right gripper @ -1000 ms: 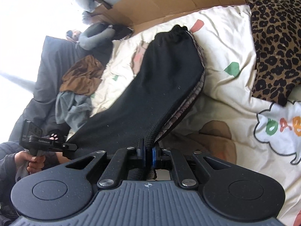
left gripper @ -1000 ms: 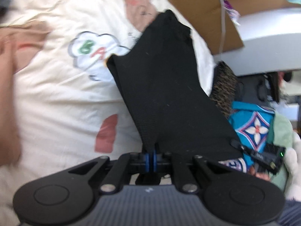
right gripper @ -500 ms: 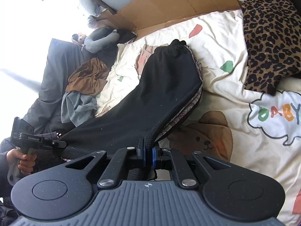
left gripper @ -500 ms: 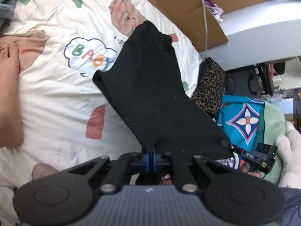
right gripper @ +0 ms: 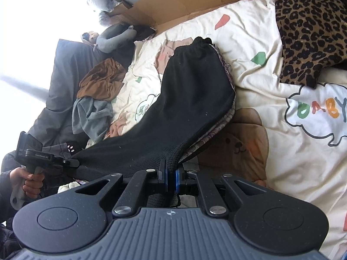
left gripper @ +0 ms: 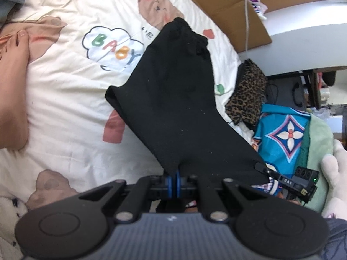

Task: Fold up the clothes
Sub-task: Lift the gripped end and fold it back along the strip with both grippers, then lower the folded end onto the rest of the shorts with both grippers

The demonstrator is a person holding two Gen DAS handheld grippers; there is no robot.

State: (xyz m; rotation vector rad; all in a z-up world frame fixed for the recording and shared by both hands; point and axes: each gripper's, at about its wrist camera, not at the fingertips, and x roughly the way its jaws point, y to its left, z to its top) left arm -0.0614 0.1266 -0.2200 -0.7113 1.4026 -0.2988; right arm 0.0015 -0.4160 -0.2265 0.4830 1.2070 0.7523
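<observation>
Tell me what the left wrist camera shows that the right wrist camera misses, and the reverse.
Only the left wrist view shows a bare foot on the quilt, a blue patterned cloth and a white cable.

Only the right wrist view shows the brown garment and grey garment heaped at the far edge, and a hand gripping the left gripper.

Both show the black garment pinched by both grippers, the cartoon quilt, the leopard-print cloth and cardboard.
</observation>
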